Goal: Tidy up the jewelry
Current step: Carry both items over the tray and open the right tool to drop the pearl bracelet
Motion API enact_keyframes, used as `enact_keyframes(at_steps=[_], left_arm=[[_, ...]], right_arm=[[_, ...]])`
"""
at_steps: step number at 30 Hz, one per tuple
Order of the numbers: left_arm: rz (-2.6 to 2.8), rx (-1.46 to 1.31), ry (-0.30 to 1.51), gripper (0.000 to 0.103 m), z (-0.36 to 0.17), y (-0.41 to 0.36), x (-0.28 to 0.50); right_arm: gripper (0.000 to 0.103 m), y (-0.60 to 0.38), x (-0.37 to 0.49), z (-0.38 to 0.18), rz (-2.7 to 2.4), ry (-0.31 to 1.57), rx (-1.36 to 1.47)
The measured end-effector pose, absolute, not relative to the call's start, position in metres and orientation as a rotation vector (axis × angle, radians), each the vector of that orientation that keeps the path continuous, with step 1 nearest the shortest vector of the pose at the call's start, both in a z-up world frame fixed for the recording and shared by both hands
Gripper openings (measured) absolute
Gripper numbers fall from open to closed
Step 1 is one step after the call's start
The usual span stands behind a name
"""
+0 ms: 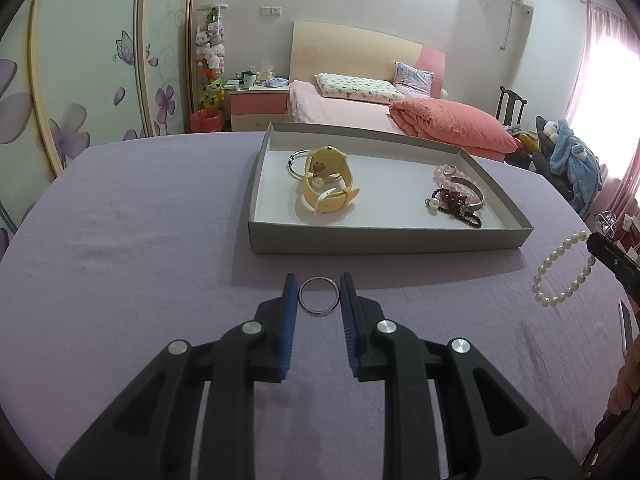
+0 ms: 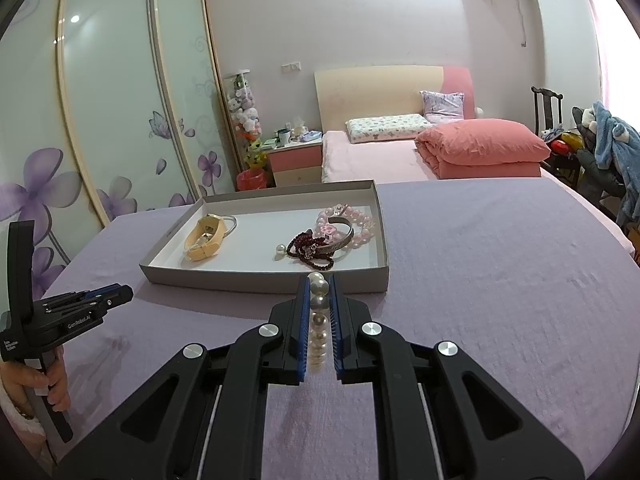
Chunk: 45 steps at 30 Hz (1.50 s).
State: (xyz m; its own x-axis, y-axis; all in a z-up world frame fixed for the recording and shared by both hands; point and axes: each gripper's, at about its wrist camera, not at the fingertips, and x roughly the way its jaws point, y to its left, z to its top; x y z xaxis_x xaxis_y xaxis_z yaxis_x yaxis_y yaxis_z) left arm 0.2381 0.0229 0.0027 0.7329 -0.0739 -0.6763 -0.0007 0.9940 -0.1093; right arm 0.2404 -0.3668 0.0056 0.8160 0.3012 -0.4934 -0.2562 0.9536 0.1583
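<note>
Two open left fingers (image 1: 291, 300) flank the ring (image 1: 319, 296); right fingers (image 2: 335, 320) clamp pearls (image 2: 319, 320).

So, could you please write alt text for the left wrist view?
The left gripper brackets a silver ring on the purple cloth, before a grey tray of jewelry; at right hangs a pearl bracelet.

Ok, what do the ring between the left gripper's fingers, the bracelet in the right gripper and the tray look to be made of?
Ring: silvery polished metal by its glint, alloy unclear. Bracelet: round off-white beads with a pearly sheen; real or imitation pearl cannot be told. Tray: matte grey walls with a white inside and folded corners, probably cardboard.
</note>
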Motion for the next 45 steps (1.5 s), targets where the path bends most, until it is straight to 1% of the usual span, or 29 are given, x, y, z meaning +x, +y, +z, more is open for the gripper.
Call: enact_keyframes(at_steps=[3, 12, 28, 37, 45], left_arm=[[-0.034, -0.107, 0.727, 0.022, 0.006, 0.024, 0.238], [-0.012, -0.140, 0.605, 0.022, 0.040, 0.039, 0.238], [-0.047, -0.119, 0.507, 0.022, 0.069, 0.029, 0.259], [-0.074, -0.133, 0.472, 0.022, 0.076, 0.019, 0.287], [-0.078, -0.131, 0.491, 0.022, 0.063, 0.010, 0.317]], right_arm=[[0.011, -0.367, 0.241, 0.010, 0.297, 0.526, 0.080], [0.011, -0.366, 0.247, 0.035, 0.294, 0.442, 0.073], [0.011, -0.349, 0.273, 0.065, 0.307, 0.318, 0.039], [0.011, -0.335, 0.298, 0.062, 0.317, 0.299, 0.050], [0.011, -0.325, 0.323, 0.046, 0.317, 0.331, 0.061]])
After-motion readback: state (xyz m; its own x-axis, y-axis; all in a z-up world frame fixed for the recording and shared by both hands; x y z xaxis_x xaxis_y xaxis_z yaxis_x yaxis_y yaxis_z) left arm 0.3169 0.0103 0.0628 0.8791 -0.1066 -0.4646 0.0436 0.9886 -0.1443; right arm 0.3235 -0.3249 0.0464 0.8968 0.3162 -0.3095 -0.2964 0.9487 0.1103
